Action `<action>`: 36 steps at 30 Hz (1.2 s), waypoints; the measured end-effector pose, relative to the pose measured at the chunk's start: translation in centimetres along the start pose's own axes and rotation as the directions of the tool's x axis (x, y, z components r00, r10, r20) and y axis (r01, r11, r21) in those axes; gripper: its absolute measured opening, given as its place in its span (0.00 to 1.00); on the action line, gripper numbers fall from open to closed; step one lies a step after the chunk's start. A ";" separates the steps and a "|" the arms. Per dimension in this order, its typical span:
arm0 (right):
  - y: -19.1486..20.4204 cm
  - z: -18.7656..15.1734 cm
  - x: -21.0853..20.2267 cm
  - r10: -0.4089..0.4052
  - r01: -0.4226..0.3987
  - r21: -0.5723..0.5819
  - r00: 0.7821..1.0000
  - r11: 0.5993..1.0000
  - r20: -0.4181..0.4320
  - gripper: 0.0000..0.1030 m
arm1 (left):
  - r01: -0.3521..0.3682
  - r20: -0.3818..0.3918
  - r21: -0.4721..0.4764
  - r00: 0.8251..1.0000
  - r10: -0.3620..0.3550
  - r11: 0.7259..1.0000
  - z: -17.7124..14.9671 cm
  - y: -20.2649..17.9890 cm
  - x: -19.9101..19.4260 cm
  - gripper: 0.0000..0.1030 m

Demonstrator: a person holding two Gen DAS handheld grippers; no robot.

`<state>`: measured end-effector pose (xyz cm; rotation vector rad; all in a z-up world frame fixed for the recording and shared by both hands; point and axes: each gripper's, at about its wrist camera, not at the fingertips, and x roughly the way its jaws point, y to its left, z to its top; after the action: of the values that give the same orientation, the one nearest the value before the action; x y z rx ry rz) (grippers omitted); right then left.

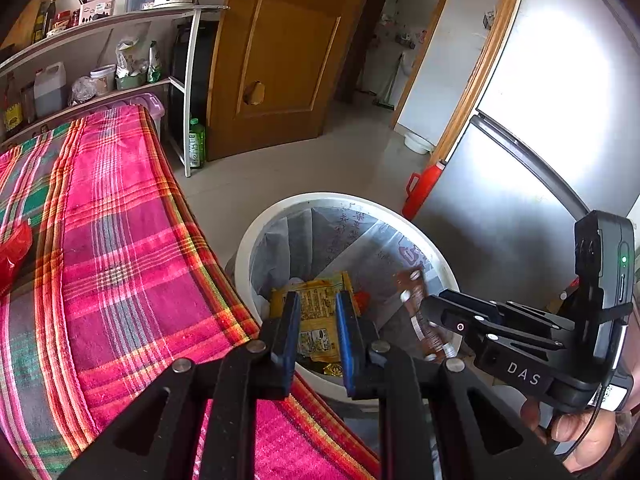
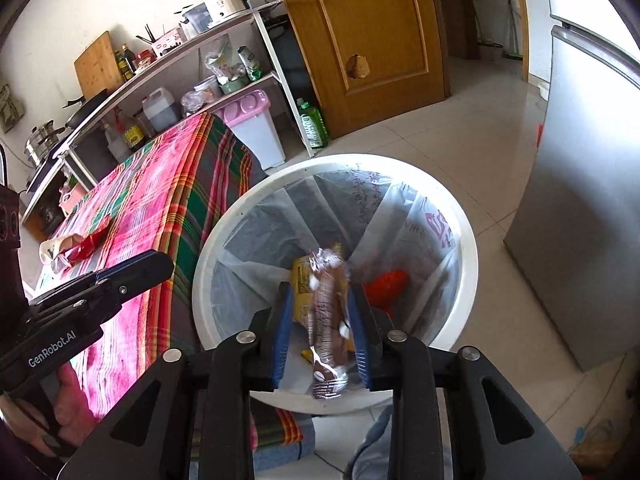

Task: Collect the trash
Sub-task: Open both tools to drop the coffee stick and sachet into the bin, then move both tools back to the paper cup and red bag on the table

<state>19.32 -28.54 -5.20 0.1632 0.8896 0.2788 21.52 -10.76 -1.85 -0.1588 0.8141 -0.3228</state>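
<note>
A white round trash bin (image 1: 320, 200) with a clear liner stands on the floor beside the table; it also shows in the right wrist view (image 2: 472, 248). A yellow snack packet (image 1: 320, 312) and an orange scrap (image 2: 386, 286) lie in it. My left gripper (image 1: 318, 332) is open and empty above the bin's near rim. My right gripper (image 2: 322, 320) hangs over the bin with a brown wrapper (image 2: 328, 320) between its slightly parted fingers; the wrapper is blurred. In the left wrist view the right gripper (image 1: 430, 312) sits at the bin's right, with the wrapper (image 1: 420, 312) at its tips.
A table with a red plaid cloth (image 1: 120, 260) lies left of the bin. Red wrappers and a paper scrap (image 2: 76, 246) lie on it. A silver fridge (image 1: 540, 140), a red jug (image 1: 420, 188), a shelf rack (image 1: 120, 40), a wooden door (image 1: 280, 60) and a pink-lidded bin (image 2: 252, 128) stand around.
</note>
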 end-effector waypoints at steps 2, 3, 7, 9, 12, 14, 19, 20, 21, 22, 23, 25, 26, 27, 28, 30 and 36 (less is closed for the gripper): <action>0.2 0.0 -0.2 0.001 -0.001 -0.002 1.000 1.000 0.004 0.31 | -0.002 0.007 0.000 1.000 0.002 1.000 -0.1 0.2 -0.4 0.18; 0.2 0.0 -0.3 0.001 -0.001 -0.003 1.000 1.000 0.005 0.31 | -0.003 0.011 -0.002 1.000 0.003 1.000 -0.1 0.2 -0.6 0.18; 0.8 0.1 -1.1 0.008 -0.007 -0.014 1.000 1.000 0.021 0.31 | -0.003 0.030 -0.008 1.000 0.004 1.000 -0.2 0.7 -1.7 0.18; 1.2 0.3 -1.6 0.014 -0.014 -0.023 0.999 1.000 0.030 0.31 | -0.003 0.042 -0.009 0.999 0.003 1.000 -0.3 0.9 -2.3 0.18; 2.1 0.3 -2.4 0.026 -0.024 -0.043 0.998 0.999 0.050 0.31 | -0.003 0.059 -0.012 0.998 0.004 1.000 -0.6 1.2 -3.4 0.18; 2.7 0.4 -2.9 0.033 -0.029 -0.056 0.998 0.998 0.062 0.31 | -0.003 0.071 -0.016 0.997 0.004 1.000 -0.8 1.5 -4.2 0.18; 4.7 0.3 -4.4 0.063 -0.053 -0.101 0.994 0.993 0.095 0.31 | -0.011 0.103 -0.028 0.995 0.014 1.000 -1.3 2.3 -6.2 0.19; 5.1 0.3 -4.6 0.068 -0.057 -0.109 0.993 0.992 0.099 0.31 | -0.013 0.110 -0.031 0.994 0.016 0.999 -1.4 2.5 -6.6 0.19; 5.6 0.3 -4.9 0.074 -0.062 -0.121 0.992 0.991 0.104 0.31 | -0.016 0.117 -0.034 0.993 0.020 0.999 -1.5 2.7 -7.0 0.19; 6.0 0.3 -5.1 0.080 -0.065 -0.131 0.991 0.989 0.109 0.31 | -0.020 0.123 -0.037 0.992 0.024 0.999 -1.6 3.0 -7.4 0.19; 6.5 0.2 -5.3 0.086 -0.069 -0.145 0.990 0.987 0.114 0.31 | -0.024 0.129 -0.041 0.991 0.030 0.999 -1.7 3.2 -7.8 0.19; 7.2 0.2 -5.5 0.095 -0.075 -0.165 0.989 0.983 0.117 0.31 | -0.034 0.141 -0.046 0.989 0.040 0.998 -1.9 3.6 -8.5 0.19; 7.6 0.2 -5.6 0.100 -0.078 -0.174 0.988 0.982 0.118 0.31 | -0.039 0.148 -0.049 0.988 0.045 0.998 -2.0 3.8 -8.9 0.19; 8.0 0.1 -5.6 0.107 -0.084 -0.184 0.987 0.979 0.119 0.31 | -0.043 0.153 -0.052 0.987 0.051 0.998 -2.1 4.0 -9.3 0.19; 8.3 0.0 -5.7 0.112 -0.088 -0.191 0.987 0.978 0.118 0.31 | -0.049 0.158 -0.055 0.986 0.057 0.997 -2.2 4.2 -9.6 0.19; 8.8 -0.1 -5.6 0.129 -0.106 -0.190 0.985 0.976 0.115 0.31 | -0.062 0.168 -0.060 0.983 0.071 0.996 -2.3 4.6 -10.3 0.19; 10.2 -0.2 -5.4 0.185 -0.161 -0.201 0.977 0.966 0.106 0.42 | -0.098 0.188 -0.081 0.976 0.111 0.992 -2.9 5.8 -11.8 0.19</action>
<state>14.18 -20.51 1.23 0.0786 0.7210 0.5103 13.17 -1.30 2.76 -0.2103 0.6402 -0.1757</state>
